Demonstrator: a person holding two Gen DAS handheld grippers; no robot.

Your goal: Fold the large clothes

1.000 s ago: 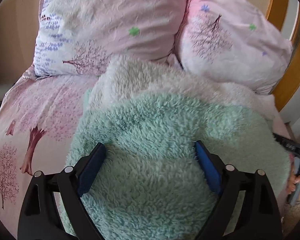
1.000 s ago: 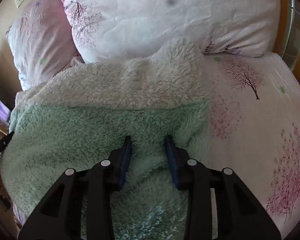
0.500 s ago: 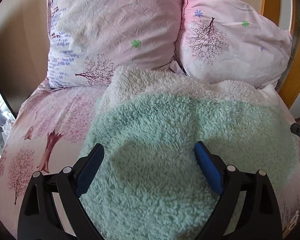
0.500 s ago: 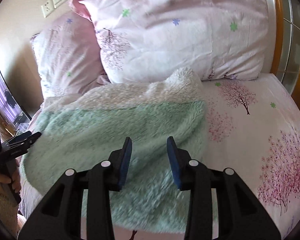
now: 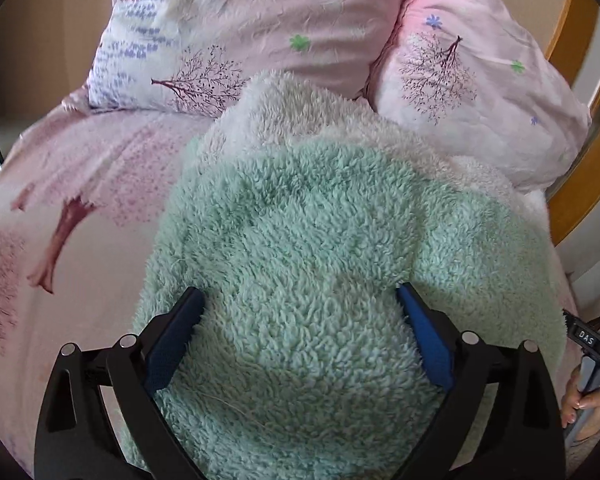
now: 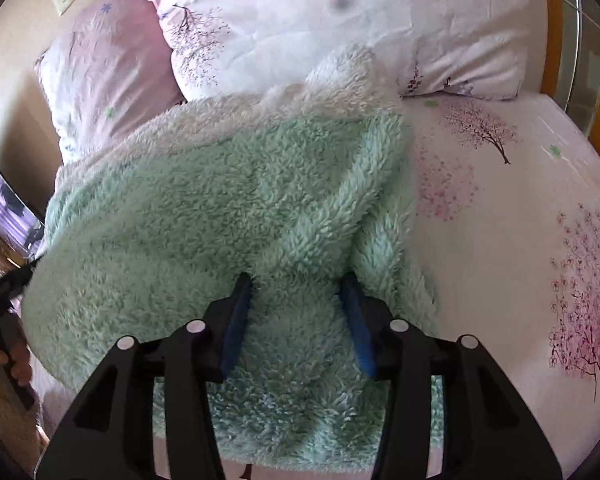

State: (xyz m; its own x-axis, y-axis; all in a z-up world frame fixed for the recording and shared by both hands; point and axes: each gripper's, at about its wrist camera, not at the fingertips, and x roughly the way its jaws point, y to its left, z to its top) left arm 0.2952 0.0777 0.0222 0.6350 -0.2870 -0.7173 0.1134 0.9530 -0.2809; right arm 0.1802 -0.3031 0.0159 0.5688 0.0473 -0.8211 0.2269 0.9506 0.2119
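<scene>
Mint-green fleece fills both views: a thick, fluffy mint-green and cream garment [image 5: 308,248] lies bunched on a pink bed sheet printed with blossom trees [image 5: 60,208], its cream part toward 12 o'clock against two pink tree-print pillows [image 5: 260,20]. The left gripper [image 5: 300,320] has its blue-padded jaws spread wide, with a raised mound of the green pile between them; whether the pads press the cloth cannot be told. In the right wrist view the right gripper [image 6: 298,308] has its jaws narrower, with a gathered ridge of the garment [image 6: 220,200] between the blue pads, apparently pinched. The bare sheet [image 6: 500,220] extends toward 3 o'clock. A wooden bed frame [image 5: 580,184] curves at 2 o'clock in the left view.
</scene>
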